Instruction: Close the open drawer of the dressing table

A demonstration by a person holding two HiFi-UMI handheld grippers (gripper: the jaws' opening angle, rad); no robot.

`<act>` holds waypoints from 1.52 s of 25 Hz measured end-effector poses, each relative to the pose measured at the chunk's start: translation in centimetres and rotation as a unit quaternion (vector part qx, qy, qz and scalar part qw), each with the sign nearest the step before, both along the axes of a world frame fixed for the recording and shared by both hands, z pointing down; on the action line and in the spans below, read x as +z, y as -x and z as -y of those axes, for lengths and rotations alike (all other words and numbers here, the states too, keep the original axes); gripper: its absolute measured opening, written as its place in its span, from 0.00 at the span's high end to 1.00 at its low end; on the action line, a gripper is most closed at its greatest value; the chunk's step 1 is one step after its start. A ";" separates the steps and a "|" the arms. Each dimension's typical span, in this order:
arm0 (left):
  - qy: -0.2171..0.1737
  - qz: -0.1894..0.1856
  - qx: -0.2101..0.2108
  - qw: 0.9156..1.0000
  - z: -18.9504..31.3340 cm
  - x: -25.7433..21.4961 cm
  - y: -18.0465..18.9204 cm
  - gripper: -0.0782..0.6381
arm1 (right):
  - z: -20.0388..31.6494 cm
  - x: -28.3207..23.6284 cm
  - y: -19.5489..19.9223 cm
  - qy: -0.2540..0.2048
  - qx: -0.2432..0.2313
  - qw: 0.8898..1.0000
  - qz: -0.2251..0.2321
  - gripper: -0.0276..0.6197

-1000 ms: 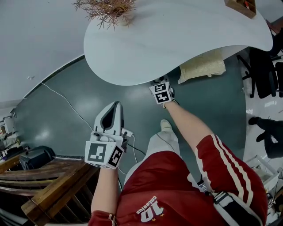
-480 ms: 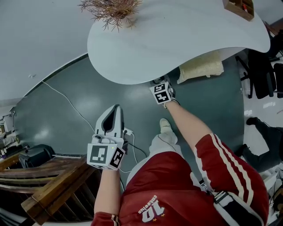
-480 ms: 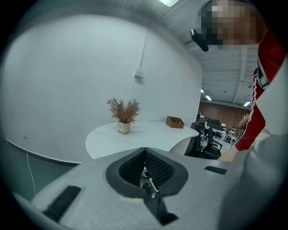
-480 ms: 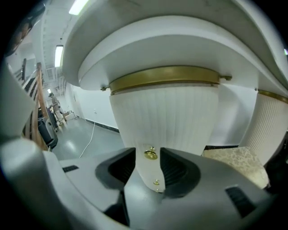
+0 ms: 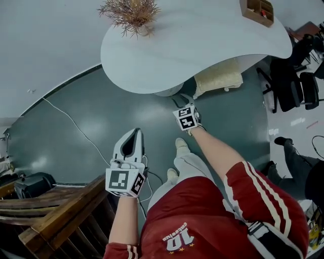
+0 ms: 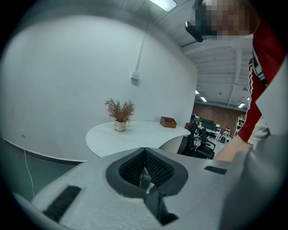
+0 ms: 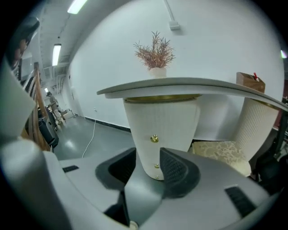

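Both claws empty | left claw together | right claw apart, just opening | red shirt reads 10

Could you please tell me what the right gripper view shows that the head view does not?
Only the right gripper view shows the front of the table's ribbed pedestal with its small gold knobs; no drawer looks pulled out there. Only the head view shows the tabletop from above, the left gripper and the person's legs. Both show the dried plant, the wooden box, the cushioned stool and the right gripper, its tongs apart with nothing between them, having just been opening.
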State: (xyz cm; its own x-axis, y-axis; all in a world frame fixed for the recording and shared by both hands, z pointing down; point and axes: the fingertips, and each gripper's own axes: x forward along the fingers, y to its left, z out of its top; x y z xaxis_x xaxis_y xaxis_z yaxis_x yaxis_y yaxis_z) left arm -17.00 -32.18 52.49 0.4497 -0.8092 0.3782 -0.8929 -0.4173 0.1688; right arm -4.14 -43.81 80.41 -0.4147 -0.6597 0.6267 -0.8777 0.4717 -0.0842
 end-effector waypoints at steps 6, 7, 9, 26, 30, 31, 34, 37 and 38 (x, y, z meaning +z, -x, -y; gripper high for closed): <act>-0.010 0.000 -0.002 1.000 -4.2 -1.1 3.1 0.88 | -4.9 -3.3 -0.7 0.008 0.023 1.000 0.003 0.72; -0.014 0.003 -0.001 1.000 -4.6 -1.5 3.6 0.88 | -5.5 -4.2 -0.7 0.005 0.025 1.000 0.004 0.72; -0.023 0.006 -0.001 1.000 -5.5 -2.4 4.6 0.88 | -6.6 -5.7 -0.9 -0.006 0.028 1.000 0.001 0.72; -0.129 -0.042 0.012 0.991 -17.8 -14.3 9.1 0.88 | -19.7 -22.0 0.9 -0.120 0.001 0.993 0.015 0.72; -0.166 -0.030 0.038 0.985 -19.8 -17.7 8.0 0.88 | -22.4 -25.8 1.2 -0.137 0.006 0.990 0.024 0.72; -0.172 -0.032 0.039 0.984 -20.3 -18.5 7.9 0.88 | -22.9 -26.6 1.2 -0.137 0.005 0.990 0.022 0.72; -0.184 -0.045 0.040 0.981 -22.0 -20.4 8.0 0.88 | -24.8 -29.9 1.4 -0.150 0.002 0.988 0.027 0.72; -0.193 -0.052 0.042 0.979 -23.9 -21.5 8.2 0.88 | -26.5 -33.9 1.3 -0.174 0.006 0.984 0.043 0.72; -0.196 -0.051 0.044 0.978 -24.5 -21.8 8.2 0.88 | -27.1 -35.2 1.2 -0.180 0.010 0.982 0.051 0.73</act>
State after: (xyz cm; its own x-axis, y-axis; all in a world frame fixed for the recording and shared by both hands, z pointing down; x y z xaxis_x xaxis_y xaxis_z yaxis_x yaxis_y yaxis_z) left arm -25.25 -7.64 30.69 0.5430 -0.8397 -0.0027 -0.8378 -0.5419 0.0667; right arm -5.29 -16.76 45.22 -0.4472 -0.8399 0.3074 -0.8830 0.4693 -0.0024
